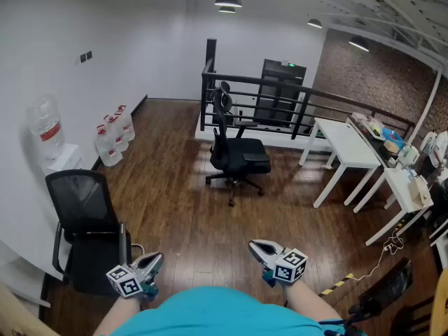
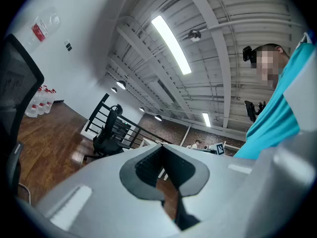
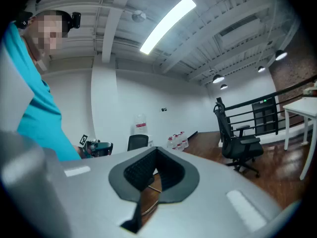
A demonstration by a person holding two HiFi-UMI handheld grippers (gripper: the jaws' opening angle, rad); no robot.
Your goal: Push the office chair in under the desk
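At far left, water dispenser (image 1: pixel 50 135) by wall, water jugs (image 1: pixel 115 135) on wooden floor (image 1: pixel 175 208) just beside. Black mesh chair (image 1: pixel 87 222) near left gripper (image 1: pixel 152 262); jaws pressed together, nothing between. Office chair (image 1: pixel 238 156) mid-room on floor, seat toward right. Right gripper (image 1: pixel 259 247) low centre, jaws pressed together, empty. White desk (image 1: pixel 346 145) at right, well apart from office chair, chair not under it.

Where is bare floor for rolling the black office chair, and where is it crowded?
Bare wooden floor lies between the black office chair and the white desk, and beside the black mesh chair. The cluttered far-right desk is crowded.
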